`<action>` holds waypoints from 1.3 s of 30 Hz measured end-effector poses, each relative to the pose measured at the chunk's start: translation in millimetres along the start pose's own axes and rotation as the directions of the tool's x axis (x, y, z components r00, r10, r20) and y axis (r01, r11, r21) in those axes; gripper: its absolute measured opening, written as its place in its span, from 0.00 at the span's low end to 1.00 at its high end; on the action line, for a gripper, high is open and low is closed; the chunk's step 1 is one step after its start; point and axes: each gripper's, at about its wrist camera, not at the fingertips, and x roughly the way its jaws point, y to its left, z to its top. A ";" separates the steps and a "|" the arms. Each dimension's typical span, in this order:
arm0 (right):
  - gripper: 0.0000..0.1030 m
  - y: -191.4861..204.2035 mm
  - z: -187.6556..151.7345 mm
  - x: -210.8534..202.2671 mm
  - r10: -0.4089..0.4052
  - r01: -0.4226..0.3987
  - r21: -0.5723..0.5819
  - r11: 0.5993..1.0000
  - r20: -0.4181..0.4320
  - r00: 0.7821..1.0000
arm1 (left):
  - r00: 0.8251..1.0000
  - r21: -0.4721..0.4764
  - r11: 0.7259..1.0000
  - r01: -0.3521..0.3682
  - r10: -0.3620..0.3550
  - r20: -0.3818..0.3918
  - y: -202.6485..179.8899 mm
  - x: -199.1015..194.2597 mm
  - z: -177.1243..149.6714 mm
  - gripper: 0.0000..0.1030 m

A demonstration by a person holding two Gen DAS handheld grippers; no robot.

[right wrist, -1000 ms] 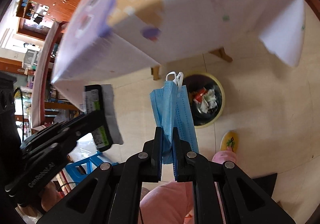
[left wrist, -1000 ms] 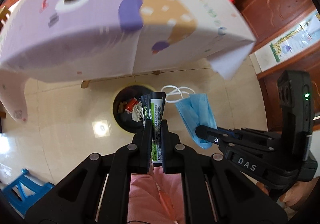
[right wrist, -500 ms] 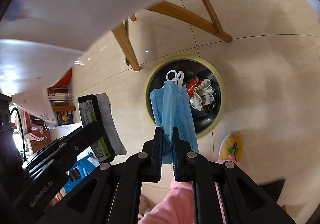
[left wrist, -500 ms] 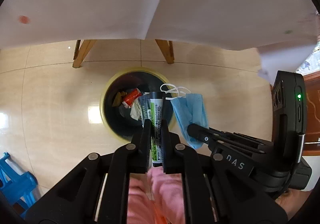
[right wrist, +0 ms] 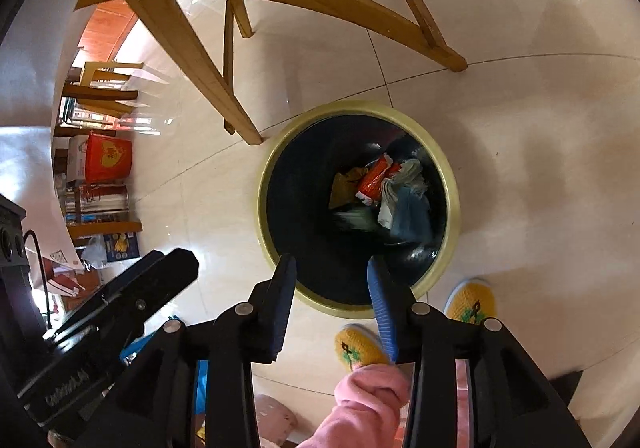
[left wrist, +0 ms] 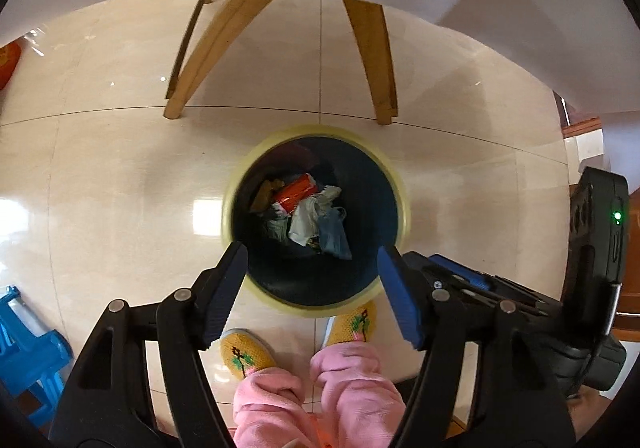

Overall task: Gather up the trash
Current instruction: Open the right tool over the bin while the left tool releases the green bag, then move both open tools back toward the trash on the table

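Dropped mask (left wrist: pixel 334 236) lies in bin (left wrist: pixel 402 204), wrapper indistinct among trash, both hand-held grippers (left wrist: pixel 310 268) (right wrist: pixel 330 274) agape, empty.

The near rim of the trash bin (left wrist: pixel 256 290) is hidden behind gripper fingers (left wrist: pixel 224 288); its trash (right wrist: pixel 400 204) is blurred.

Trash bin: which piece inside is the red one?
In the trash bin, the red snack wrapper near the top of the pile. The white crumpled wrapper and blue face mask lie just below it.
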 end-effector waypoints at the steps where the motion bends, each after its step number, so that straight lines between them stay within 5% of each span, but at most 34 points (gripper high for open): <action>1: 0.36 2.3 -1.4 -2.2 -0.004 0.004 -0.006 1.000 0.001 1.000 | 1.000 -0.002 1.000 -0.004 0.004 0.004 2.1 -3.5 -0.1 0.63; 8: 0.36 21.4 -5.0 -25.7 -0.021 0.023 -0.049 0.999 0.041 0.999 | 1.000 -0.015 1.000 -0.007 0.008 0.030 10.2 -40.2 -0.8 0.63; 23: 0.42 85.3 -33.1 -167.2 -0.060 0.082 -0.115 0.990 0.178 0.982 | 0.990 0.038 0.999 0.031 -0.036 0.138 -3.2 -190.9 -6.5 0.63; 33: 0.43 131.5 -76.1 -284.9 -0.054 0.098 -0.146 0.984 0.279 0.959 | 0.967 0.140 0.988 0.061 -0.093 0.237 -29.2 -315.6 -16.1 0.64; 39: 0.45 164.4 -100.1 -357.2 -0.040 0.116 -0.189 0.975 0.367 0.929 | 0.938 0.190 0.980 0.063 -0.123 0.324 -39.6 -386.7 -18.1 0.65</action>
